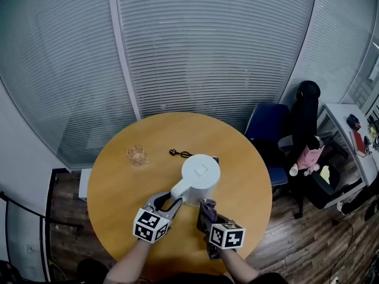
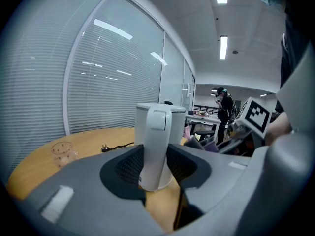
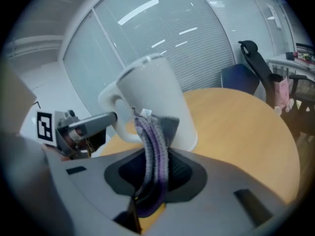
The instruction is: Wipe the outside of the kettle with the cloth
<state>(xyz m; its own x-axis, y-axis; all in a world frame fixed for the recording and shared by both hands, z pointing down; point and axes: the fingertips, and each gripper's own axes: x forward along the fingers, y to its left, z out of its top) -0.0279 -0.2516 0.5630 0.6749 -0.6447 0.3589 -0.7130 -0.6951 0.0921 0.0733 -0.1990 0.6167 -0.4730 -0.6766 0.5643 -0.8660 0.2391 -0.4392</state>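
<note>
Well, under the white kettle (image 1: 200,176) I see a big round wooden table (image 1: 112,188). The kettle stands upright near the middle of it, with its lid on. Past the table edge, off to the kettle's right, stands a blue chair (image 1: 267,128).

My left gripper (image 1: 168,203) comes in from the near side of the kettle. Its two jaws are squeezed on the kettle's handle (image 2: 156,146), one jaw on each side.

My right gripper (image 3: 153,173) is just beside the kettle, on the near right side. Its jaws are pinched on a purple and grey cloth (image 3: 149,134). The cloth sticks up out of the jaws, and its top end looks to be touching the kettle's wall, close to where the handle starts.

To the left of the kettle, well apart from it, a small clear glass (image 1: 137,154) sits on the table. Behind the kettle, on its far side and near it, lies a black plug (image 1: 173,152) with a bit of cord.
</note>
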